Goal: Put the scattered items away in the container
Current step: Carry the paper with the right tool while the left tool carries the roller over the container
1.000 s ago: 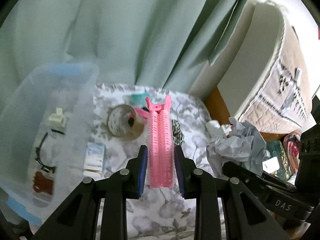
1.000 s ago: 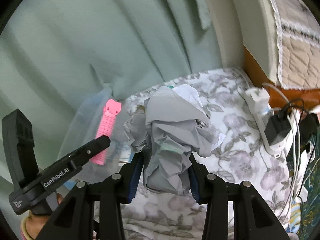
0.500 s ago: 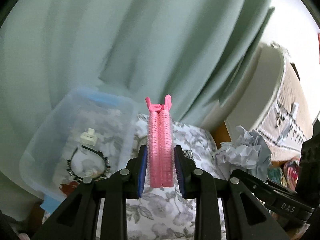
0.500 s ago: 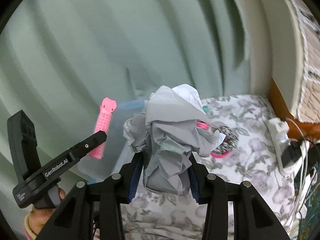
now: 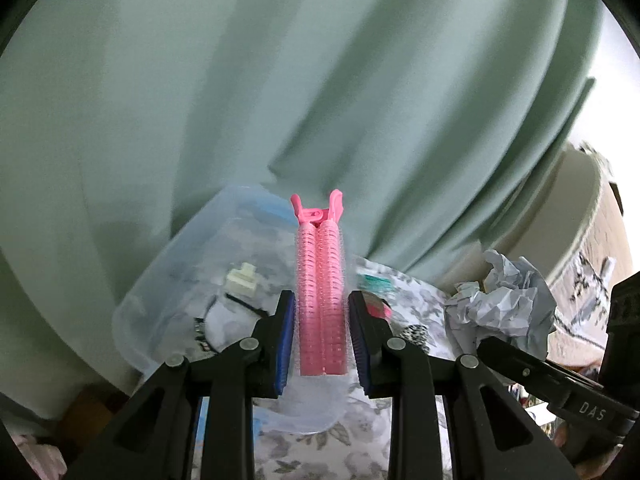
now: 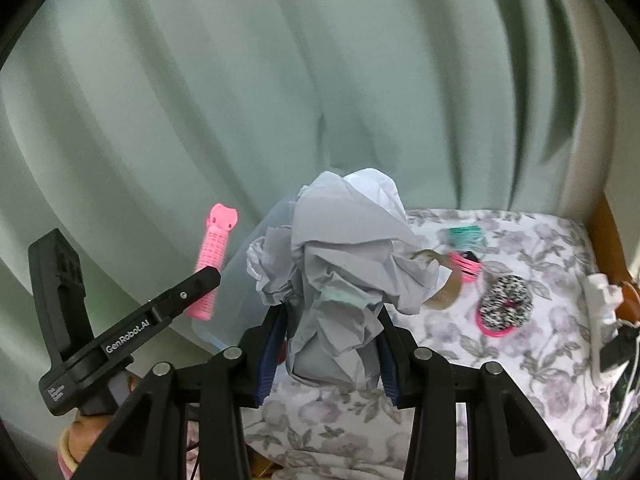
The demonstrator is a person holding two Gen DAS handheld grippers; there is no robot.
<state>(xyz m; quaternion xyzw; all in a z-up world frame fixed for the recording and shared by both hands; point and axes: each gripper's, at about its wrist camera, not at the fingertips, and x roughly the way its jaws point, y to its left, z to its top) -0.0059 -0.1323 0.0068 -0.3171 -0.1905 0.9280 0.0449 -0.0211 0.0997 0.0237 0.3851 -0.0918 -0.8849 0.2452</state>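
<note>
In my left gripper (image 5: 322, 336) I hold a pink hair roller clip (image 5: 321, 292), clamped between the blue pads so that it stands upright, its hinged clip end pointing away from me toward a pale green curtain (image 5: 280, 100). Just beyond and to the left of it sits the clear plastic container (image 5: 160, 300), on the left end of a bed with a grey floral sheet (image 5: 320, 444). Inside the container I can make out a small cream-coloured clip (image 5: 241, 280) and a dark headband (image 5: 224, 320), both blurred.

My right gripper (image 6: 326, 344) is clenched on a wad of crumpled grey paper (image 6: 340, 272), which bulges up and out above the jaws. From this side the left gripper appears at the left with the roller poking up from it, and the container's edge shows behind the paper.

Scattered on the sheet, to the right and farther off, lie a black-and-white scrunchie (image 6: 505, 305) on a pink ring, a pink comb-like clip (image 6: 466, 266), a roll of tape (image 6: 446, 288) partly hidden by the paper, and a green item (image 6: 466, 236) near the curtain. A white power strip (image 6: 600, 308) lies at the far right edge.
</note>
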